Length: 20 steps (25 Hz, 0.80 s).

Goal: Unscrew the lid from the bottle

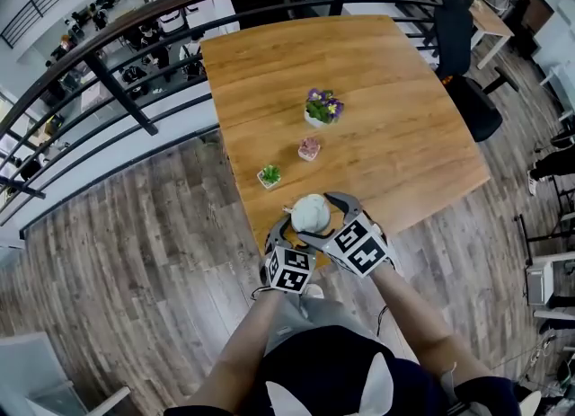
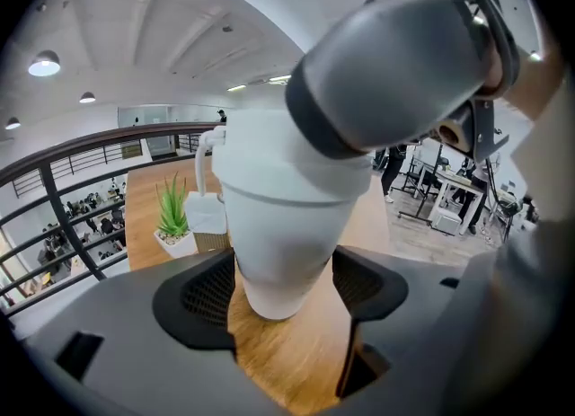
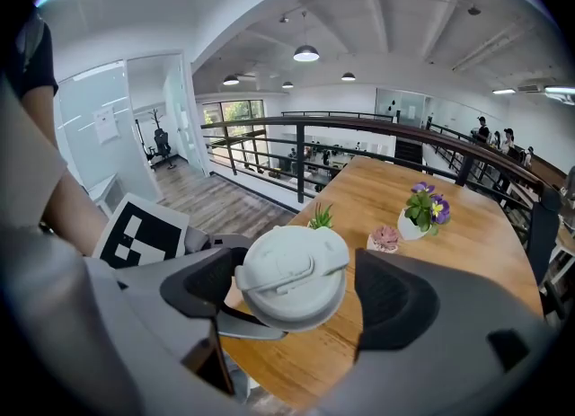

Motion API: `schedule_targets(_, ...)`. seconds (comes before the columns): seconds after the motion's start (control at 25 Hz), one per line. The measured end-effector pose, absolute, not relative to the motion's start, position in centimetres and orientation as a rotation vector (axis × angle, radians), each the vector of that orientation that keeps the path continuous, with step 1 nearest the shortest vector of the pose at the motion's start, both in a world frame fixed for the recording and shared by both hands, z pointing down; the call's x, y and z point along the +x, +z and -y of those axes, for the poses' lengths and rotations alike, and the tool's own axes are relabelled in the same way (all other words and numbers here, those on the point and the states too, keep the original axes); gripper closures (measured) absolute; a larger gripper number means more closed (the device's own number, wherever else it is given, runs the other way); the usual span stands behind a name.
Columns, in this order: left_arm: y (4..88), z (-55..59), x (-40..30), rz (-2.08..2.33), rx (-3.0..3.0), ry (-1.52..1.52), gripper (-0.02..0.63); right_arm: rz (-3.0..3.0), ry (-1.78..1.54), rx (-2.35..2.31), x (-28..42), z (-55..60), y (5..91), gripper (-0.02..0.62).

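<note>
White, matte and smooth: bottle (image 2: 269,225), broad at the shoulder, narrowing to a small round base, with a raised ring just under the lid (image 3: 292,275). Lid round and slightly domed, same pale tone, with a moulded flip tab across the top and a thin loop handle at one side. Upright at the near edge of the table (image 1: 377,82), straight ahead of the person. Lower body held by left gripper (image 2: 286,290), dark mesh-textured pads (image 2: 202,293) pressed to both sides. Lid clamped from above by right gripper (image 3: 301,293), thick and grey with rounded jaws. Table of warm, straight-grained wood, bearing three small pots farther along: purple flowers (image 1: 322,107), pink succulent (image 1: 309,148), spiky green plant (image 1: 269,175). Grey-brown plank floor (image 1: 135,252), dark metal railing (image 1: 117,55) beyond, white ceiling (image 3: 377,19) with round lamps (image 3: 306,53).
</note>
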<state>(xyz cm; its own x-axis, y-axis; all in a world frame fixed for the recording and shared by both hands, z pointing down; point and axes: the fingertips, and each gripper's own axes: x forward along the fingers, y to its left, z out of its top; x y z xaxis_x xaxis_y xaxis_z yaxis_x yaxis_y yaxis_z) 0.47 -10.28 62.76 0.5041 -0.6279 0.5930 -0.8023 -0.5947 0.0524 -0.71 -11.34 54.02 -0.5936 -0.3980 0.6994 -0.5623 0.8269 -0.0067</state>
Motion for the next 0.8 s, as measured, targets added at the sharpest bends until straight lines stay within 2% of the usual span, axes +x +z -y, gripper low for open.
schedule_targets(0.12, 62.85, 10.36, 0.41, 1.192, 2.434, 0.758, 0.282, 2.259, 0.305, 0.704, -0.83, 11.40, 54.48, 0.196)
schedule_targets(0.8, 63.01, 10.34, 0.05, 1.135, 2.451, 0.836, 0.282, 2.276, 0.286, 0.599, -1.20, 10.97, 54.53, 0.204)
